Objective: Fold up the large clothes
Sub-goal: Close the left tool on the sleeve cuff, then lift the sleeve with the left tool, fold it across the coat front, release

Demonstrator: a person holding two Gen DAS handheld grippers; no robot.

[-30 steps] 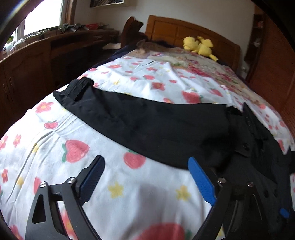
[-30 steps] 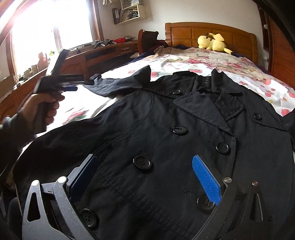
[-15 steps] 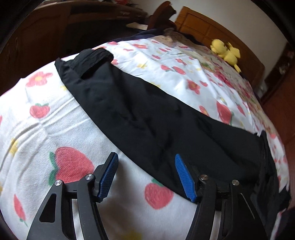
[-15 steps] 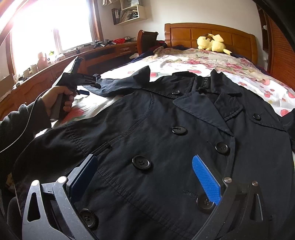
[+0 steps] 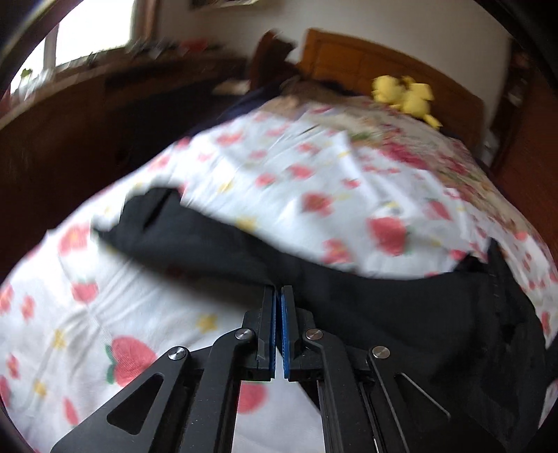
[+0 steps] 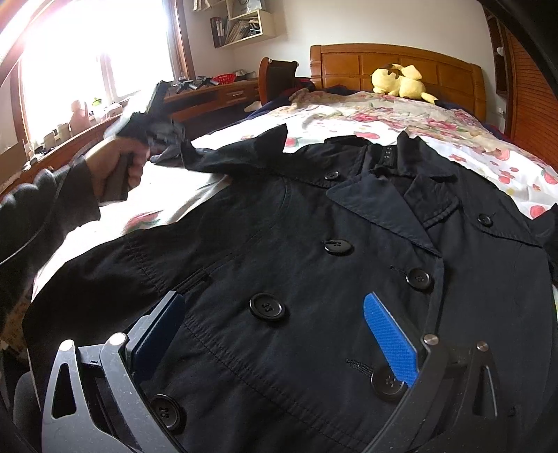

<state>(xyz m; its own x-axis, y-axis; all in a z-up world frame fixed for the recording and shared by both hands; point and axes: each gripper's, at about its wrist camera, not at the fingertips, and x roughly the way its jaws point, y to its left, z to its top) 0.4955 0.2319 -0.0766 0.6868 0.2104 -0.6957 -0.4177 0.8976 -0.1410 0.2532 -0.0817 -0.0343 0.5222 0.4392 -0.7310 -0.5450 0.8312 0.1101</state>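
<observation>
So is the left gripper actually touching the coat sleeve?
Touching. The right wrist view shows the left gripper, its jaws just closed, pinching the sleeve, which hangs from it above the bed.

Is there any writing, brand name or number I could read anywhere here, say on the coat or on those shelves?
None can be read.
Coat: no label shows; its buttons bear marks too small to read.
Books on the wall shelf: spines too small to read.
Left wrist view: blurred, no writing visible.

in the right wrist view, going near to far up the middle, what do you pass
right gripper with jaws open → black double-breasted coat → strawberry-print bedsheet → yellow plush toy → wooden headboard
</observation>
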